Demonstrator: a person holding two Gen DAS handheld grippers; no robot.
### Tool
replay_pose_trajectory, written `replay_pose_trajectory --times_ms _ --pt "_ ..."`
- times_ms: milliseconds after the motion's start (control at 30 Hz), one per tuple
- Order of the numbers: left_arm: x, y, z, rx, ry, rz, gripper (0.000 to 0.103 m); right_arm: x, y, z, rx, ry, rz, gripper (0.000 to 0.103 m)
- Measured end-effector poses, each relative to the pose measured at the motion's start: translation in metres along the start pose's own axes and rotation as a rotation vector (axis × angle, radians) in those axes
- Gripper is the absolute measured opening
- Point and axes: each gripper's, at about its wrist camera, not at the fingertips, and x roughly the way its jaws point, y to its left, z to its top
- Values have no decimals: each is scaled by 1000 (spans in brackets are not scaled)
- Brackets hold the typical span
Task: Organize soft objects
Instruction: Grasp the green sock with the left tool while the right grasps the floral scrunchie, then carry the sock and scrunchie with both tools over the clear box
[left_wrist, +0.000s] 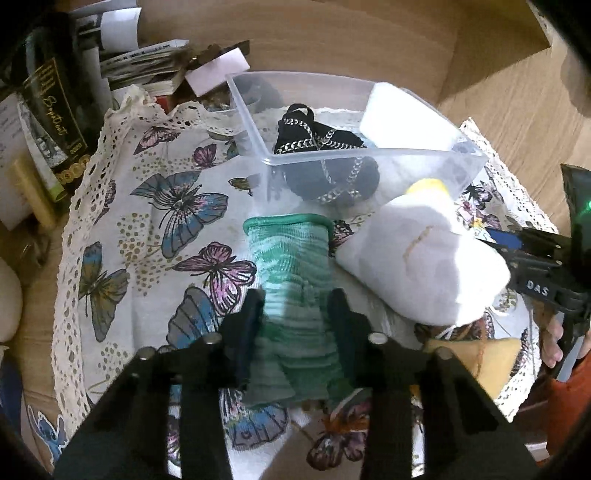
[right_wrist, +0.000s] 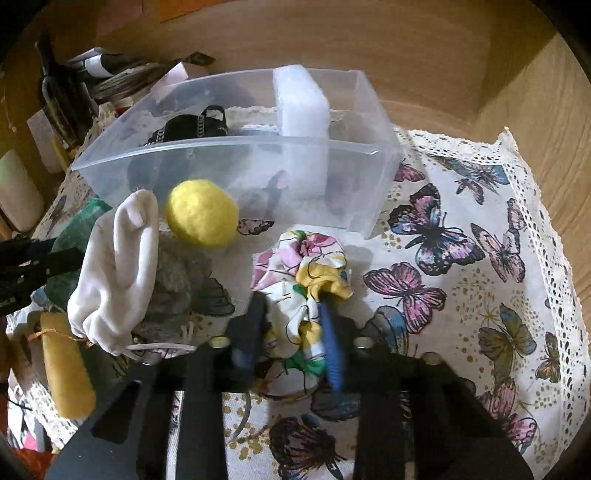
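My left gripper (left_wrist: 295, 306) is shut on a green knitted sock (left_wrist: 291, 266) that lies on the butterfly cloth (left_wrist: 155, 229). My right gripper (right_wrist: 291, 314) is shut on a floral scrunchie (right_wrist: 301, 266) in front of the clear plastic bin (right_wrist: 236, 170). The bin (left_wrist: 362, 155) holds a black pouch with a chain (left_wrist: 314, 136) and a white foam block (right_wrist: 301, 99). A white sock (right_wrist: 118, 266), a yellow felt ball (right_wrist: 201, 212) and a grey fuzzy item (right_wrist: 177, 291) lie left of the scrunchie. The white sock (left_wrist: 424, 266) also shows right of the green sock.
A yellow roll (right_wrist: 64, 369) lies at the cloth's left edge in the right wrist view. A dark bottle (left_wrist: 51, 96), papers (left_wrist: 140, 62) and a notebook stack stand behind the cloth at the left. A wooden wall (right_wrist: 369, 37) rises behind the bin.
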Motion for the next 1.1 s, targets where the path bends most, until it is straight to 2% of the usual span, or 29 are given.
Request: replay_pose_trajectory --times_ms 133,433,800,1100 --pt "-10 1 -5 10 -33 -10 21 -10 -1 -2 9 -26 -8 15" --pt "-32 15 -13 -29 -93 30 19 -56 4 -1 19 -147 -19 14" --pt "-94 8 5 -27 -292 79 19 -103 20 36 17 -340 30 14" --pt "-118 -1 39 -39 -418 43 19 -110 46 65 -22 -403 76 14"
